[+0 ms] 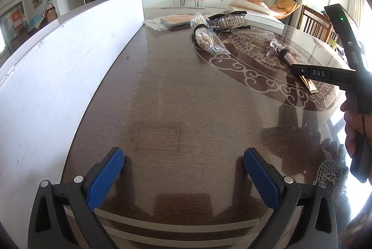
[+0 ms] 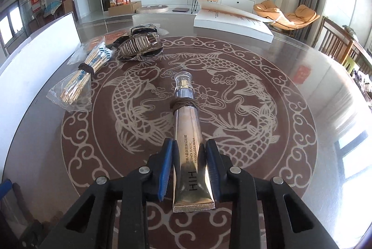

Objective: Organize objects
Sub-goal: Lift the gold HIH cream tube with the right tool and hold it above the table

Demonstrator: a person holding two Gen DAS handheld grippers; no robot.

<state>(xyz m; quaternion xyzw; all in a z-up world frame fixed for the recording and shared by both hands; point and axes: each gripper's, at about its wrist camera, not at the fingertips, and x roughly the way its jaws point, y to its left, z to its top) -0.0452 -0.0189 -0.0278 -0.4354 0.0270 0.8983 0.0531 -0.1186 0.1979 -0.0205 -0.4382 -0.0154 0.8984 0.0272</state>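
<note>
A white board [image 2: 34, 58] stands along the left edge of the table [image 1: 186, 109]. Taking the fish medallion [image 2: 144, 95] on the tabletop as landmark: the left gripper [image 1: 183, 163] hovers left of it over bare wood, its blue pads spread wide with nothing between them. At the medallion's left rim lies a bag of cotton swabs [image 2: 76, 84] tied with a dark band. Just beyond the rim, a hair claw clip [image 2: 139, 44] rests on dark ribbons. At the medallion's centre lies the gold eye-cream tube [image 2: 186, 123], cap pointing away, a brown band around its neck. The right gripper [image 2: 189, 167] is clamped on the tube's lower half. A white box [image 2: 232, 23] sits beyond the medallion's far right.
</note>
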